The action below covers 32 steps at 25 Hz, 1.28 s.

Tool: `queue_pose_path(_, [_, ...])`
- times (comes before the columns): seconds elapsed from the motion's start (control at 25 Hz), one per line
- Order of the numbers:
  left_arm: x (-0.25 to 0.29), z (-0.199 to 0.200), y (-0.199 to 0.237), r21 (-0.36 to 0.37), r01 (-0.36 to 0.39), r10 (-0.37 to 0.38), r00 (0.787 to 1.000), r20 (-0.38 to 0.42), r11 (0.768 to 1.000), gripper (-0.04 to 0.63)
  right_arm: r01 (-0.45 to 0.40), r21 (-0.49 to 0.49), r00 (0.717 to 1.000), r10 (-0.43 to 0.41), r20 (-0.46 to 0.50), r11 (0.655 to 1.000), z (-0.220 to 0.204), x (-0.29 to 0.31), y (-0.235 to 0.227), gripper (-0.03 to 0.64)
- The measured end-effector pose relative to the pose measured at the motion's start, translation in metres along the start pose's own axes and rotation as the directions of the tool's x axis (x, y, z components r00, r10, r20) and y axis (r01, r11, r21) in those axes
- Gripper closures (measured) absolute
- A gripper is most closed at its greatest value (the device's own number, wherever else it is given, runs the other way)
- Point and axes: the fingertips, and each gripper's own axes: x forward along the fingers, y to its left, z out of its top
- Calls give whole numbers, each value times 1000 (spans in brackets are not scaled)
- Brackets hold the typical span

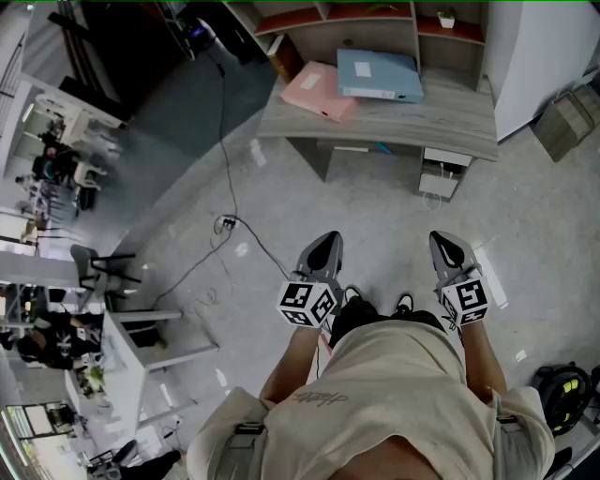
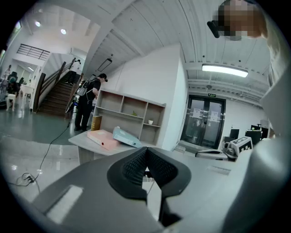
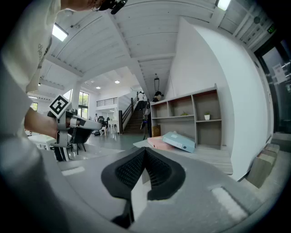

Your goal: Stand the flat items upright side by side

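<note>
I see my left gripper (image 1: 326, 246) and right gripper (image 1: 446, 244) pressed together on nothing, pale pink flat binder (image 1: 317, 92) touching light blue flat binder (image 1: 380, 75), lying at twelve o'clock on grey wooden desk (image 1: 441, 120)

The floor (image 1: 375, 211) between the left gripper (image 1: 328, 240), the right gripper (image 1: 442, 240) and the desk (image 1: 450, 122) is bare, so the way forward is free. Both grippers have their jaws pressed together, with nothing in them. On the left, a black cable (image 1: 222, 131) runs over the floor to a socket block (image 1: 226, 223), beside this path. The front and right part of the desk top is free. On its left part lies the pink folder (image 1: 314, 91), and the blue folder (image 1: 380, 75) rests partly on it. The shelf unit (image 1: 412, 28) closes the desk from behind. A white wall (image 1: 534, 56) stands just beside the right end of the desk, with a cardboard box (image 1: 567, 122) near it.
</note>
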Motion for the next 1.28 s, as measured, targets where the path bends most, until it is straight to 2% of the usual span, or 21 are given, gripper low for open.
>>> queue_pose_path(0.28, [13,3,-2,10,5,-5,1000,11,1000,583,36,28,999,-37,39,999,12,3,-18,615])
queue_pose_path(0.56, [15,0,4,8,-31,31,1000,1,999,583,37,10,997,-37,63,999,20,8,-22,614])
queue_pose_path(0.72, [18,4,10,19,-49,49,999,9,999,583,15,3,998,-16,62,1000,18,14,-20,566])
queue_pose_path(0.8, [20,5,11,27,-53,53,999,13,998,507,8,2,998,-8,56,1000,17,17,-21,503])
queue_pose_path(0.88, [21,7,13,41,-51,51,999,15,998,363,10,6,998,-10,58,1000,17,20,-22,427])
queue_pose_path(1.12, [27,10,18,65,-29,29,1000,1,997,374,6,38,999,-7,32,999,12,38,-29,425])
queue_pose_path(1.28, [30,0,36,47,-18,19,999,-31,999,373,-4,40,1000,4,13,999,12,63,-26,399])
